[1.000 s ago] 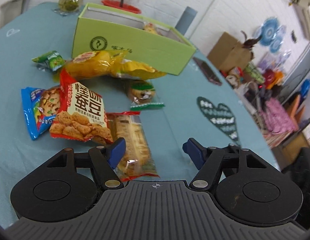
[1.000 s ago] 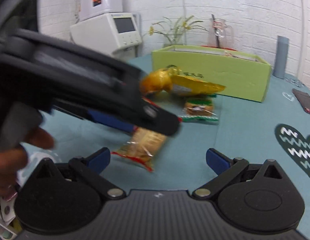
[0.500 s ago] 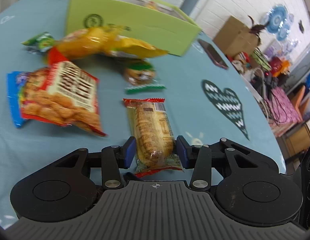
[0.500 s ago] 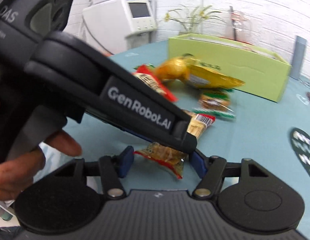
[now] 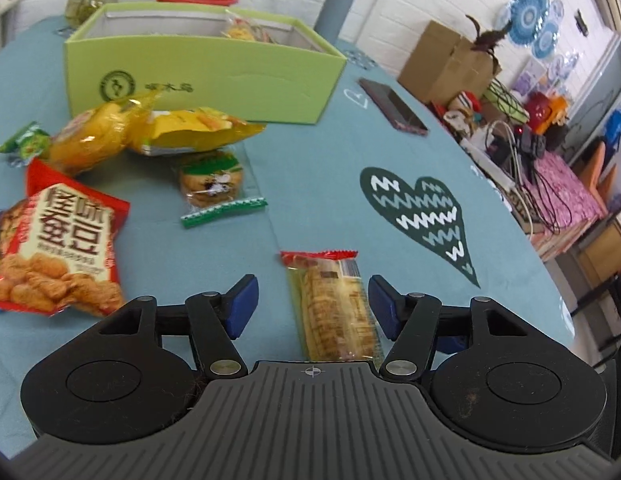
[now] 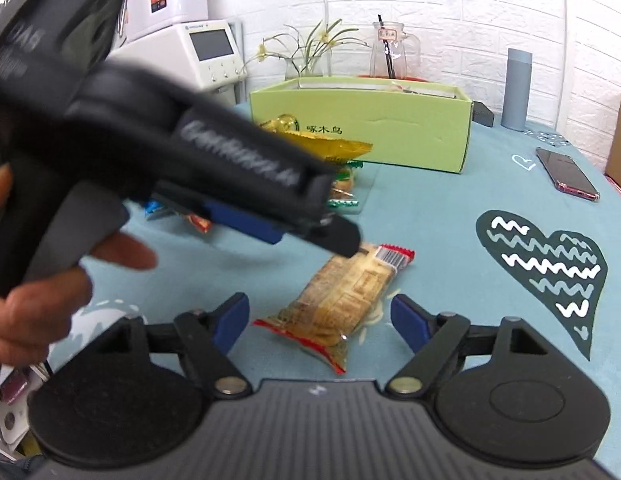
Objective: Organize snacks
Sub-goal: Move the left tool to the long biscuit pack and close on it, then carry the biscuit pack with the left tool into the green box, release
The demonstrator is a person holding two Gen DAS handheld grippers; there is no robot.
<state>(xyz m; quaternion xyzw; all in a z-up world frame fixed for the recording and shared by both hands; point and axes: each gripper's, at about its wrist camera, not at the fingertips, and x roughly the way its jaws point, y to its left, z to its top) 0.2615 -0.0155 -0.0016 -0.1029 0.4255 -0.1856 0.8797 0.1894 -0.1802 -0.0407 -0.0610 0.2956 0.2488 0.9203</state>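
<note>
A clear cracker packet (image 5: 334, 312) with red ends lies flat on the teal tablecloth (image 5: 310, 160). My left gripper (image 5: 312, 308) straddles it, and its jaws are opening, with the blue pads clear of the wrapper on both sides. In the right wrist view the same cracker packet (image 6: 342, 304) lies between the jaws of my right gripper (image 6: 320, 322), which are also opening and not touching it. The left gripper's black body (image 6: 230, 152) crosses that view above the packet, held by a person's hand (image 6: 38, 300). The green box (image 5: 206, 76) stands open behind.
A red snack bag (image 5: 58, 256), a yellow bag (image 5: 150, 132) and a small cookie pack (image 5: 212, 180) lie left of the packet. A phone (image 5: 392, 110) and a grey bottle (image 5: 336, 8) stand right of the box. The table edge (image 5: 550, 280) drops off at the right.
Half a second ago both grippers' jaws stood narrow around the cracker packet; now both are wider and clear of it. The packet has shifted to the right on the cloth.
</note>
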